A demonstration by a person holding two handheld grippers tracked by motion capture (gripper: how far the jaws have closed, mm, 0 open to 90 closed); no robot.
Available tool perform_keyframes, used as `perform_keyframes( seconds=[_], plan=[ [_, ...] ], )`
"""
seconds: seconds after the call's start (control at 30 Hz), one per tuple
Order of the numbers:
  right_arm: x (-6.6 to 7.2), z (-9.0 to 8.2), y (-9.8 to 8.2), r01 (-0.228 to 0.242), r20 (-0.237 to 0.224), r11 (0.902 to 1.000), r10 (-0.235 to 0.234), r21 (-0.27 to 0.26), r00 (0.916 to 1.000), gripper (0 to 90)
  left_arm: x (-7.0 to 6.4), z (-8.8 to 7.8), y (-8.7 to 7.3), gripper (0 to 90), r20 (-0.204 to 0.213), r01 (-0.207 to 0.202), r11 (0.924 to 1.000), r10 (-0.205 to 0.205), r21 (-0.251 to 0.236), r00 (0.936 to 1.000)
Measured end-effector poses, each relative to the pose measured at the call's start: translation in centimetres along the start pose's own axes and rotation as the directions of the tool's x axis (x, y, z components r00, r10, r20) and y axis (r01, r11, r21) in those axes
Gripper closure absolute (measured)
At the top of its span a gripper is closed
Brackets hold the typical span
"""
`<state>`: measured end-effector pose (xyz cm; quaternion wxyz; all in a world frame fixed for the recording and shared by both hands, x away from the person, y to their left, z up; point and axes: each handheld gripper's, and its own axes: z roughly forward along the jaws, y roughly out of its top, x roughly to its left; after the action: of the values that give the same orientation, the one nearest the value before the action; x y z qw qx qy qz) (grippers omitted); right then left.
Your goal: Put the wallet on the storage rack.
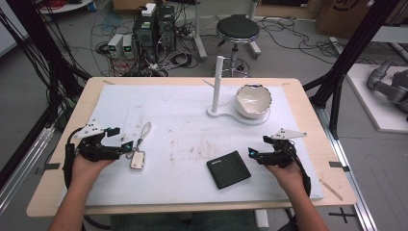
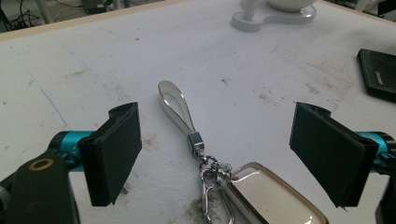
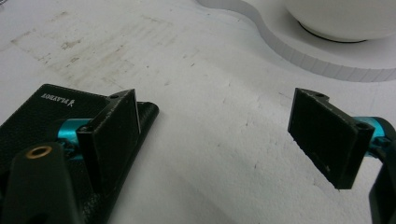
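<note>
The key fob [image 1: 138,160] lay flat on the desk, near the left edge and a bit toward the front. It was a small, shiny, rounded block with a pale face and a metal rim. A metal ring and clip joined it to a thin looped strap [image 2: 175,105] that pointed toward the back edge. The left gripper [image 1: 123,138] sat just beside the fob, and its jaws stood wide open with nothing pinched in them. In the left gripper view the flat black pads [image 2: 114,151] stood on each side of the strap and did not touch it.

The black wallet [image 1: 229,169] lay flat toward the front, right of the middle. It was square, with a bumpy skin and small pale letters in one corner. The right gripper [image 1: 257,147] rested just to its right, jaws wide open and holding nothing.

A white bowl [image 1: 253,101] with a wavy rim sat on a white stand [image 1: 219,111] with a tall post, near the back edge.

The desk [image 1: 192,120] had a soft white cover with brown smudges. Lots of bare room lay in the middle, between the fob and the wallet.
</note>
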<state>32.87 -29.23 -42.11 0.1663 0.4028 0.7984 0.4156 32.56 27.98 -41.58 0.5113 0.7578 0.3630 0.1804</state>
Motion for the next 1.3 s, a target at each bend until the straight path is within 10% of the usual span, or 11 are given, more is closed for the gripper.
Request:
perform_keyframes(
  seconds=[1.3],
  plan=[
    [2.6, 2.5, -0.4, 0.077, -0.147, 0.9877, -0.057, 0.136, 0.9875, 16.9, -0.4, 0.1, 0.0, 16.9, 0.002, -0.019, 0.9998, 0.019, 0.003, 0.9998]
  ],
)
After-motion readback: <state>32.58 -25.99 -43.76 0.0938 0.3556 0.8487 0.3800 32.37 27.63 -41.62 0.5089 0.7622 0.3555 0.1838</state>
